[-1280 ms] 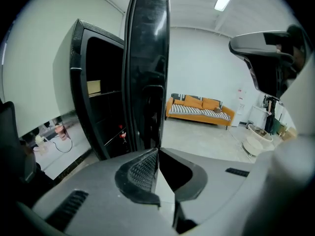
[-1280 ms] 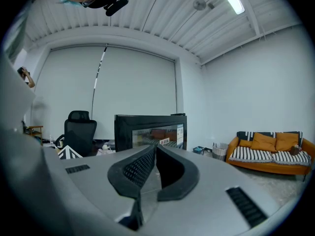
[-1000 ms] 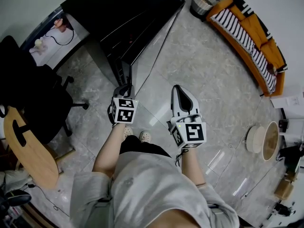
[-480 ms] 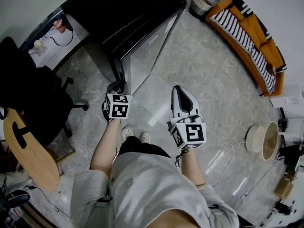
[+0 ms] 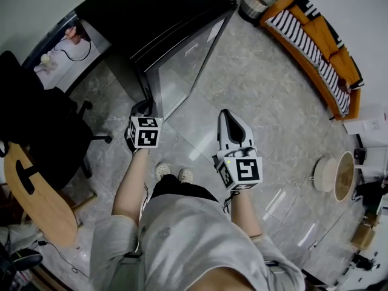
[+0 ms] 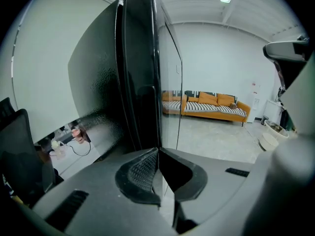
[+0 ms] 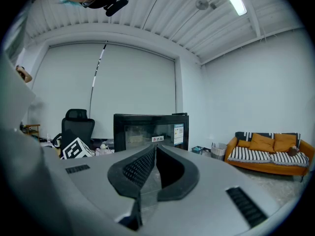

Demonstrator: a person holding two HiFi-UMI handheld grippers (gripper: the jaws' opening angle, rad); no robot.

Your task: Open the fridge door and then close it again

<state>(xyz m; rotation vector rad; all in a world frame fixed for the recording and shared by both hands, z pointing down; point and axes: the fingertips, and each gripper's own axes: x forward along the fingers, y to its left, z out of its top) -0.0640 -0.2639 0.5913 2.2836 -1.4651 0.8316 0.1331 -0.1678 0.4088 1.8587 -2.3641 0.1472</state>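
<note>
My left gripper [image 5: 143, 109], jaws pressed together on nothing, sits at the free edge of the glossy glass door [image 5: 182, 65] of the black box-shaped fridge [image 5: 145, 11], which stands on the floor by the wall, door ajar. I'd keep the tips at that edge and follow its arc smoothly. My right gripper [image 5: 228, 115], also closed and empty, hangs well apart.

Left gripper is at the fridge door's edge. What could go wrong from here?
1. The left gripper pinches only the thin edge of the fridge door with its tips, so it may slip off.
2. The right gripper, shut and empty, hangs in front of the glass; a swinging door might strike it.
3. The person's shoes stand near the door's free edge and could be clipped.
</note>
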